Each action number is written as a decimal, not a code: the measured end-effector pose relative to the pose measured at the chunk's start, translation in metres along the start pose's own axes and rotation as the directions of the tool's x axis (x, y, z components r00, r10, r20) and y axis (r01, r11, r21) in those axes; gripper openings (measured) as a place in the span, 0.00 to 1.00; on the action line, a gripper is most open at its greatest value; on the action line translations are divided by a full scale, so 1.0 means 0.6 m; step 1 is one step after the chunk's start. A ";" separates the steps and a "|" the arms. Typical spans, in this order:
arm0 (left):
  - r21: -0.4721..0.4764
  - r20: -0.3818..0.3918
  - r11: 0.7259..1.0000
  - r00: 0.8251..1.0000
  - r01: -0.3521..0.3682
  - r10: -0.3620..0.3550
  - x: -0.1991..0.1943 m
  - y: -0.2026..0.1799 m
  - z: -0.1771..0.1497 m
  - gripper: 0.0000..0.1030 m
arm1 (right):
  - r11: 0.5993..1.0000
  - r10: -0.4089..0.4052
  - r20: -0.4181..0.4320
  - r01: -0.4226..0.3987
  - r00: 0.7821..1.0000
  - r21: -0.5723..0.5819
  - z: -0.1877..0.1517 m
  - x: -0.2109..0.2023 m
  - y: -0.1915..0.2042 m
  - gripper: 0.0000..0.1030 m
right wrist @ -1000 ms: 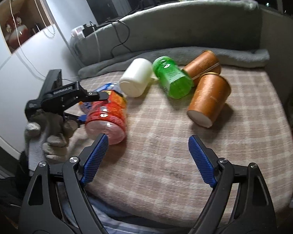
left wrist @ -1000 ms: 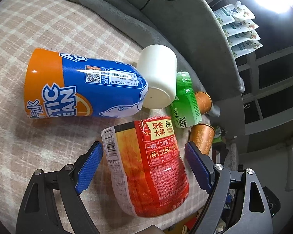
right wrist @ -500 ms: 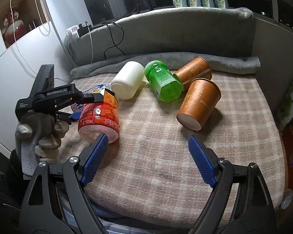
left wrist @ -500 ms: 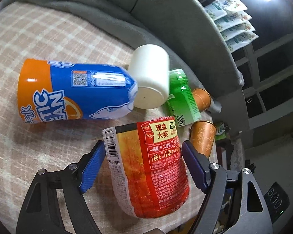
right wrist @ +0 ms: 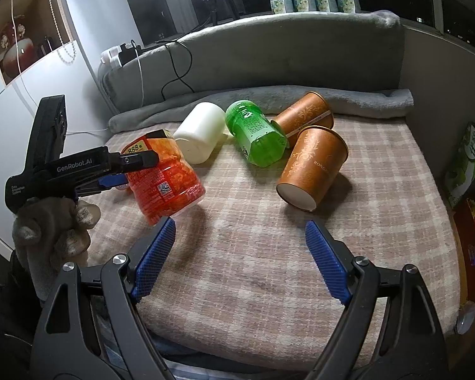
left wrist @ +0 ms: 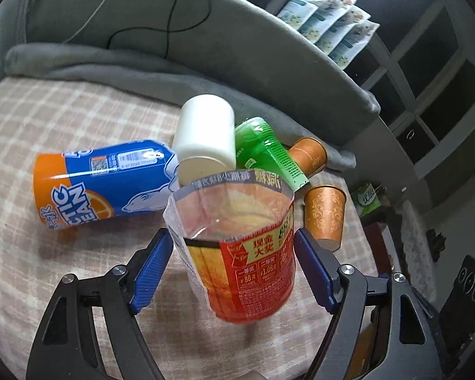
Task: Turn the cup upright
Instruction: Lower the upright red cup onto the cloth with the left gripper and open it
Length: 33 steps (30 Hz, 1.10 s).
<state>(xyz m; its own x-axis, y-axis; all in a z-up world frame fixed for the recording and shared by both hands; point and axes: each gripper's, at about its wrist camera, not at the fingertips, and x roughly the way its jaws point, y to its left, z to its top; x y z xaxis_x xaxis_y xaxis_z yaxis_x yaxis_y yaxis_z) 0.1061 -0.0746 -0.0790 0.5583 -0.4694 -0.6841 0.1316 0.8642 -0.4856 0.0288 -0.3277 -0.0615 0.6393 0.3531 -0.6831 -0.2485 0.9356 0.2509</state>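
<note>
My left gripper (left wrist: 232, 253) is shut on a red and orange plastic cup (left wrist: 242, 253) with a printed label. It holds the cup off the checked blanket, tilted, open mouth up and away from me. In the right wrist view the same cup (right wrist: 164, 182) hangs tilted in the left gripper (right wrist: 123, 171), bottom towards the blanket. My right gripper (right wrist: 239, 253) is open and empty, low over the front of the blanket, to the right of the cup.
Lying on the checked blanket (right wrist: 380, 190) are a blue and orange cup (left wrist: 104, 180), a white cup (right wrist: 202, 129), a green cup (right wrist: 256, 134) and two brown paper cups (right wrist: 313, 164), (right wrist: 304, 110). A grey cushion back (right wrist: 285, 53) rims the rear. Cables (right wrist: 174, 72) trail there.
The left gripper has closed on the red cup, lifted it off the blanket and turned it from lying on its side to mouth up. The right gripper has stayed open and hardly moved.
</note>
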 end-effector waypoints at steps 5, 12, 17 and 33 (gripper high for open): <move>0.045 0.024 0.999 1.000 -0.021 0.020 -0.004 -0.011 -0.001 0.69 | 1.000 0.000 -0.001 0.000 1.000 0.003 0.001 0.001 -0.002 0.84; 0.087 0.041 0.995 0.998 -0.044 0.040 0.003 -0.022 -0.003 0.68 | 1.000 -0.009 0.005 0.009 1.000 0.014 0.001 -0.002 -0.005 0.84; 0.113 0.040 0.992 0.998 -0.047 0.043 0.006 -0.033 -0.010 0.68 | 1.000 -0.015 0.006 0.014 1.000 0.025 0.001 -0.004 -0.009 0.84; 0.219 0.030 0.975 0.999 -0.046 0.041 0.001 -0.072 -0.050 0.68 | 0.999 -0.023 0.021 0.022 1.000 0.032 -0.004 -0.013 -0.007 0.84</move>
<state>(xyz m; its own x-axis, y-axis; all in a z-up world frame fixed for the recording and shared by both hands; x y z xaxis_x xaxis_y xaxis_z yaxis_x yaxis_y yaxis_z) 0.0759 -0.1177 -0.0748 0.5874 -0.4282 -0.6868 0.2815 0.9037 -0.3227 0.0232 -0.3345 -0.0590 0.6599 0.3318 -0.6741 -0.2106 0.9429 0.2580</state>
